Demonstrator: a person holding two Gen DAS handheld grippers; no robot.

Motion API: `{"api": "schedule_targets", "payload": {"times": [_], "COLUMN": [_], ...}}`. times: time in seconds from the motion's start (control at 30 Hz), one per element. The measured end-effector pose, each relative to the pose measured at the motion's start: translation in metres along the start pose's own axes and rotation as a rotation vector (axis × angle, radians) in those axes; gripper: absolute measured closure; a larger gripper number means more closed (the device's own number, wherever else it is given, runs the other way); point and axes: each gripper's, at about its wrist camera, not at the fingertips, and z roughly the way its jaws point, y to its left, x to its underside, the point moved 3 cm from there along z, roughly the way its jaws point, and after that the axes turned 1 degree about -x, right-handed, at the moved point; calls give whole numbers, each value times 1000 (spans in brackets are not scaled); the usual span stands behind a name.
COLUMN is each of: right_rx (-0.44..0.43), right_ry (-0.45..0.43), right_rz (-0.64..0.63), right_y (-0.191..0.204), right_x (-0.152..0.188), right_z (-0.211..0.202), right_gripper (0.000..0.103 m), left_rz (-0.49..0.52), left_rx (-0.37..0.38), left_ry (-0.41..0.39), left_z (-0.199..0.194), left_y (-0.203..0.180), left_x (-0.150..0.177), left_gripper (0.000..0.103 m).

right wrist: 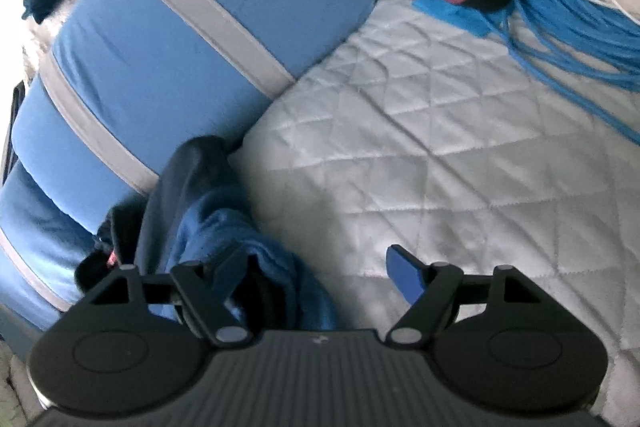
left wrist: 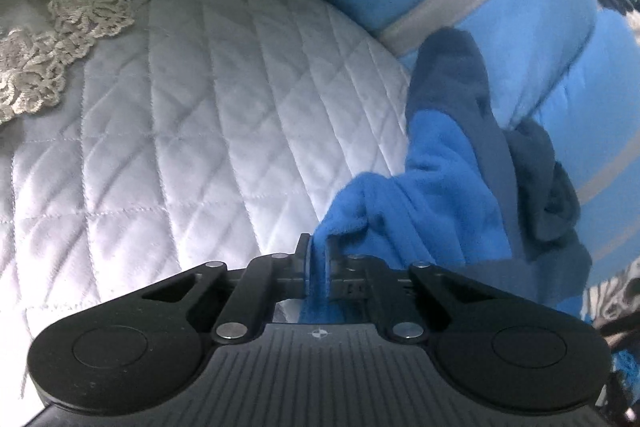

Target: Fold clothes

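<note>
A crumpled blue fleece garment (left wrist: 436,187) lies on a quilted white bed (left wrist: 180,131) against a striped blue cushion (right wrist: 168,39). The left gripper (left wrist: 319,259) pinches its edge with closed jaws; the right gripper (right wrist: 320,267), jaws wide apart, hovers beside it over open quilt.

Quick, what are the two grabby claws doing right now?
Left gripper: shut, pinching a fold of the blue fleece garment.
Right gripper: open, gripping nothing; the garment lies by its left finger.

**Cool, soft light; heavy fisheye bend**

Both views are lit evenly and bluish. The quilted bedcover (left wrist: 180,131) shows bright sheen in the left view, with a soft shadow ahead of the right tongs (right wrist: 320,279). Edges curve and darken; the far cushions (right wrist: 192,27) are smeared with blur
</note>
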Motion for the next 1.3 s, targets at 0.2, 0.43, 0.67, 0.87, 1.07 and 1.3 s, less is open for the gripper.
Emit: {"api": "schedule_targets", "payload": {"times": [0.2, 0.43, 0.67, 0.87, 1.07, 1.3], "right_rx": [74, 71, 87, 109, 124, 150], "right_ry": [91, 161, 182, 160, 141, 96], "right_rz": [-74, -133, -160, -146, -171, -143], "right_y": [2, 6, 12, 8, 12, 6], "right_x": [10, 17, 25, 22, 20, 13], "right_z": [13, 20, 22, 21, 23, 20], "right_gripper": [29, 54, 97, 96, 88, 61], "left_rz": [26, 64, 39, 78, 102, 78], "left_rx": [-31, -73, -56, -59, -32, -6], "left_ry": [5, 7, 9, 4, -7, -29], "left_z": [-1, 1, 4, 6, 6, 4], "left_y": [1, -3, 0, -2, 0, 3], "left_x": [-4, 0, -1, 0, 1, 5], "left_gripper": [97, 97, 97, 94, 93, 90]}}
